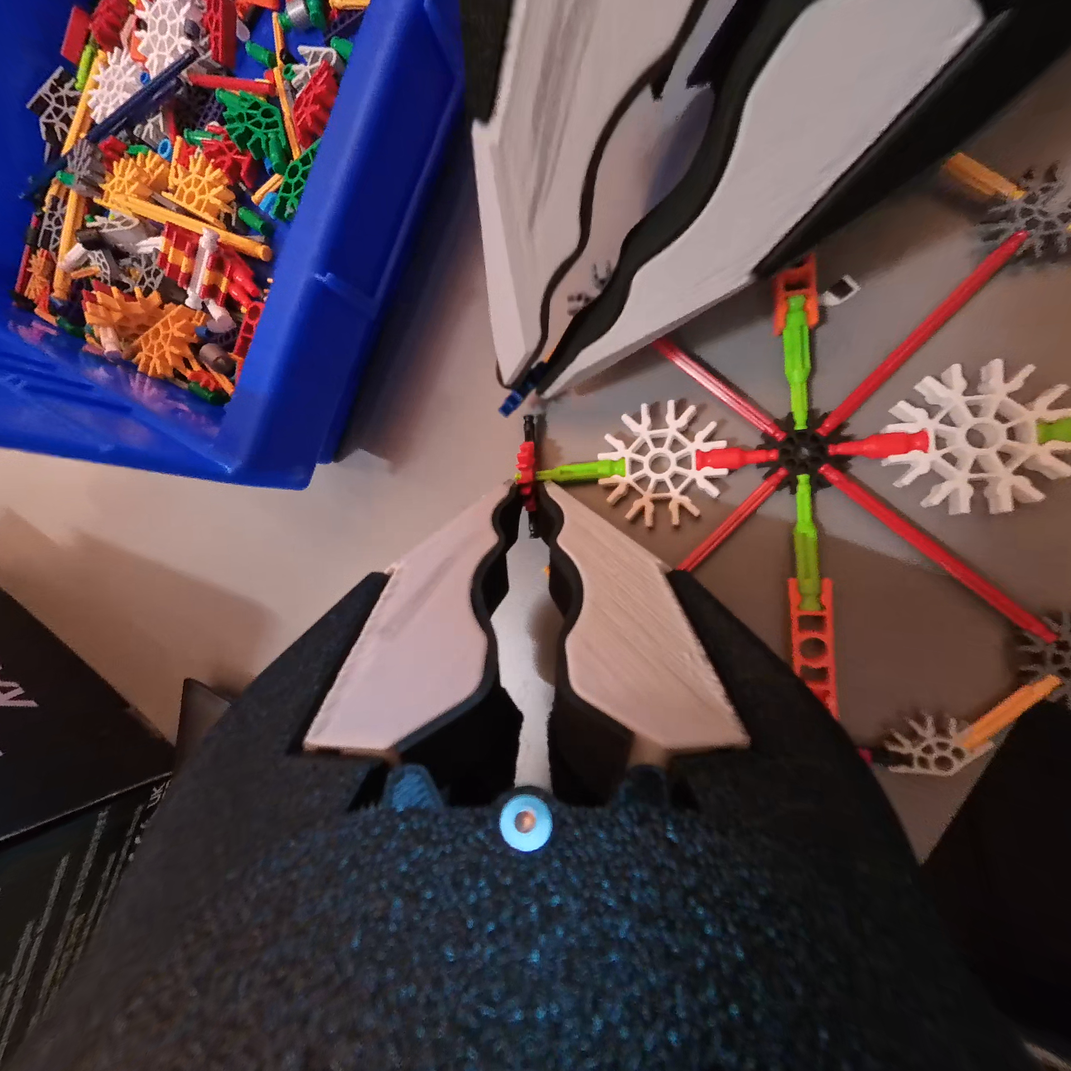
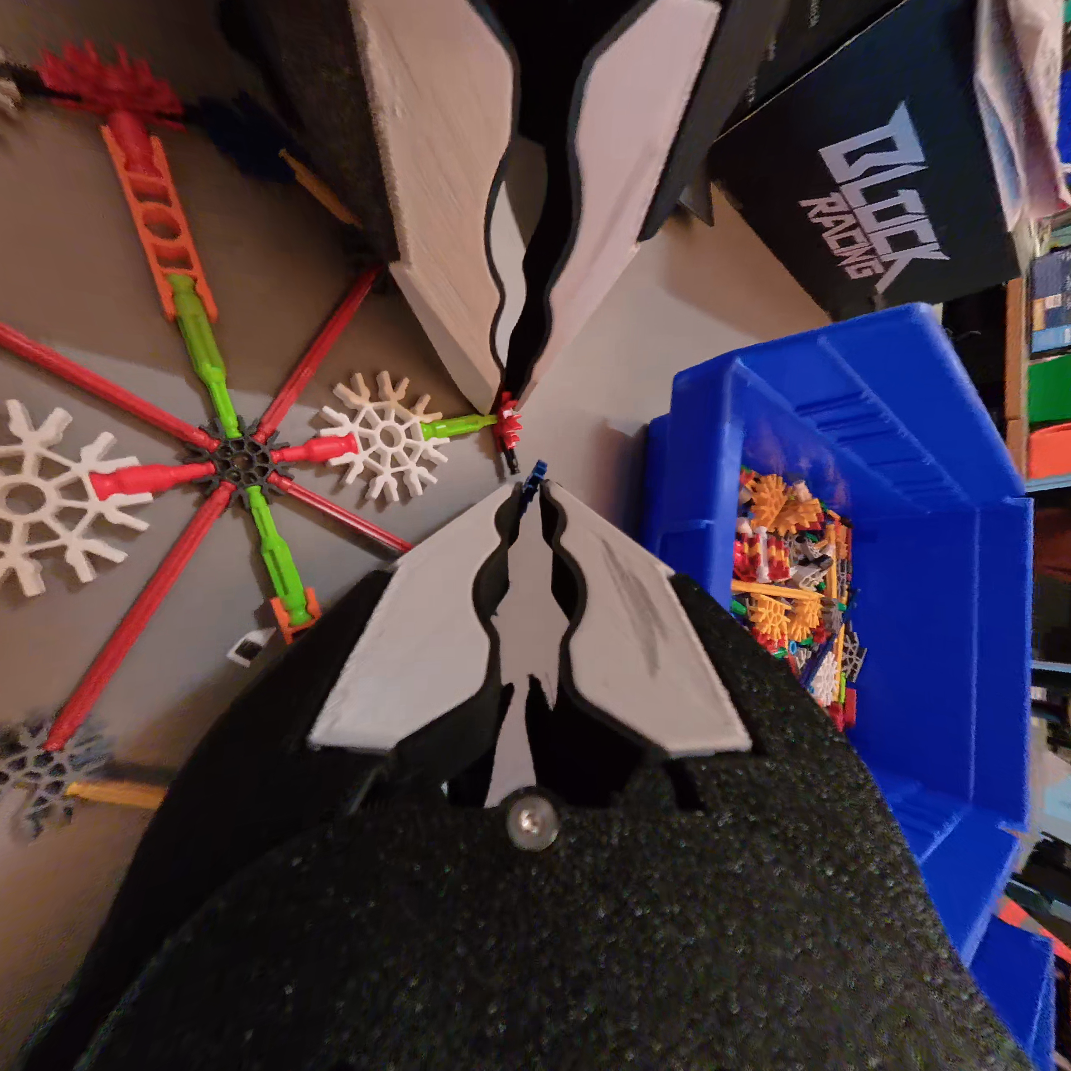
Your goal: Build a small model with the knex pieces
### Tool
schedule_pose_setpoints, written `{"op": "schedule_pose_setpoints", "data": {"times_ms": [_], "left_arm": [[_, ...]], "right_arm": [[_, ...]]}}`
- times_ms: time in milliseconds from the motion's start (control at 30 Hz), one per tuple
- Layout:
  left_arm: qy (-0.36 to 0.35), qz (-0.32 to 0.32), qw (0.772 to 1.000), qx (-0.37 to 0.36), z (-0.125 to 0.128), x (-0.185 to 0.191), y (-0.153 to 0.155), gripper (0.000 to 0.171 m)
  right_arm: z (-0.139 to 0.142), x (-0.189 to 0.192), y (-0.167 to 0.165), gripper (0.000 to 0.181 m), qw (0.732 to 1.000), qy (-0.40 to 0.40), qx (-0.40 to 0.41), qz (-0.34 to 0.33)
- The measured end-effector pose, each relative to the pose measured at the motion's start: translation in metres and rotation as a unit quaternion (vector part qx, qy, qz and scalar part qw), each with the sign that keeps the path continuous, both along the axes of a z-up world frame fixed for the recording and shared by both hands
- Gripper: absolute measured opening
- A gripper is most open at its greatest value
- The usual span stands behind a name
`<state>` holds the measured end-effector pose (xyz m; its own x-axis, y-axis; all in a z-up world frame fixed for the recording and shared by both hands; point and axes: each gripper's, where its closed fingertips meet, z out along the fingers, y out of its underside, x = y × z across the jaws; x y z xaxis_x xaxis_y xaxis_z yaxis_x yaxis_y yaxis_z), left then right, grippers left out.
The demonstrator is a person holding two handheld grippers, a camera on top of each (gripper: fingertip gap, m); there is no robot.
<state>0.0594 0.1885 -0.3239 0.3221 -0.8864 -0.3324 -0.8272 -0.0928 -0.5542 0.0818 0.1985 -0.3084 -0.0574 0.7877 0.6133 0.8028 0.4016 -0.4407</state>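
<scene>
My left gripper is shut on a small red connector with a short black rod through it. The connector sits on the end of a green rod plugged into a white snowflake connector of a flat spoked build with a black hub. My right gripper is shut on a small blue piece, its tip just short of the black rod. In the left wrist view, the right gripper comes in from above with the blue piece.
A blue bin full of mixed building pieces stands beside the grippers; it also shows in the right wrist view. The build spreads out with red rods, orange ladder pieces and grey connectors. A black box lies behind. Only a small space, under 4 cm, lies between the two pairs of fingers.
</scene>
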Motion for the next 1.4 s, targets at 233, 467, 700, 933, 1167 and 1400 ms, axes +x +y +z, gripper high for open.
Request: {"op": "schedule_pose_setpoints", "data": {"times_ms": [233,467,700,933,1167,1400], "left_arm": [[0.0,-0.013,1.0,-0.007,0.0,0.001,0.001,0.004],[0.001,-0.017,1.0,-0.01,0.0,0.002,0.002,0.004],[0.001,-0.019,1.0,-0.016,0.0,0.003,0.004,0.004],[0.0,-0.021,1.0,-0.018,0.0,0.004,0.004,0.004],[-0.003,-0.022,0.999,-0.025,0.0,0.004,0.004,0.004],[-0.011,-0.022,0.999,-0.035,0.0,0.004,0.005,0.004]], "right_arm": [[-0.004,-0.001,-0.008,0.004,1.0,0.009,-0.021,0.006],[-0.003,0.0,0.002,0.005,0.999,0.027,-0.043,-0.012],[-0.004,0.002,-0.001,0.004,0.999,0.02,-0.027,0.003],[-0.009,-0.001,-0.004,0.001,0.999,-0.022,0.024,0.011],[-0.009,0.0,-0.004,0.002,1.0,-0.009,0.0,0.006],[-0.003,0.0,-0.002,0.0,0.999,0.016,-0.045,-0.004]]}}
